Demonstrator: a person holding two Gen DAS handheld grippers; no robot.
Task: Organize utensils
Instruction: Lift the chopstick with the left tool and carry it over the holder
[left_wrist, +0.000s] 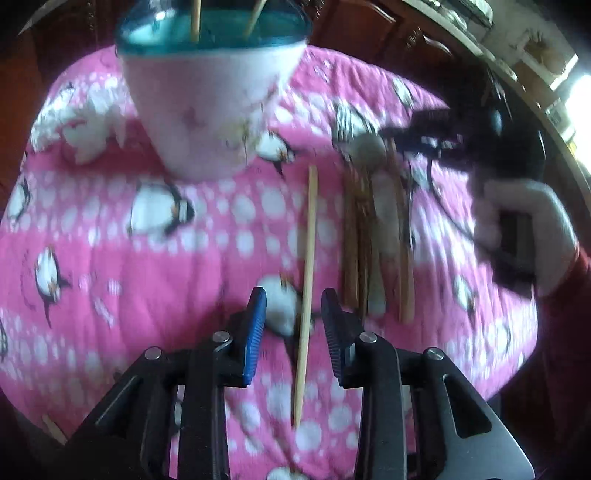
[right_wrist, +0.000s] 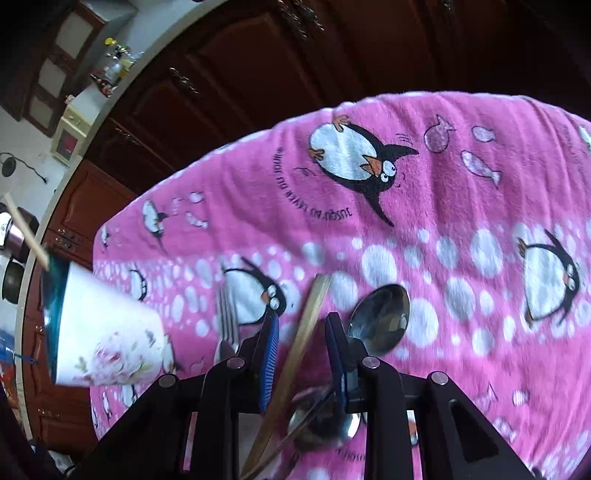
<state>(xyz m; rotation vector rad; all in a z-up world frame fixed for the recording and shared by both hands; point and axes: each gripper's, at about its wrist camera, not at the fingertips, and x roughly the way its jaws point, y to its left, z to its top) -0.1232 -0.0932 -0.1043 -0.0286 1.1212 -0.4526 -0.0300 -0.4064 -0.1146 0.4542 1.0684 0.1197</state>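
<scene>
Since chopsticks go in the cup (left_wrist: 207, 110), we straddle one chopstick (left_wrist: 308, 280) with our half-open left gripper (left_wrist: 293, 321), nothing held; our right gripper (right_wrist: 301, 347) brackets another chopstick (right_wrist: 295, 354), ungripped.

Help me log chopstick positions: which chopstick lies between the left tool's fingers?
The single pale chopstick lying alone on the pink cloth; the others stand in the cup or lie bundled to its right.

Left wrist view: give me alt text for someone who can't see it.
The left tongs hang open over a single chopstick lying on a pink penguin blanket. Behind stands a white cup holding two chopsticks; at right, a gloved hand holds the other tongs above a utensil pile.
</scene>
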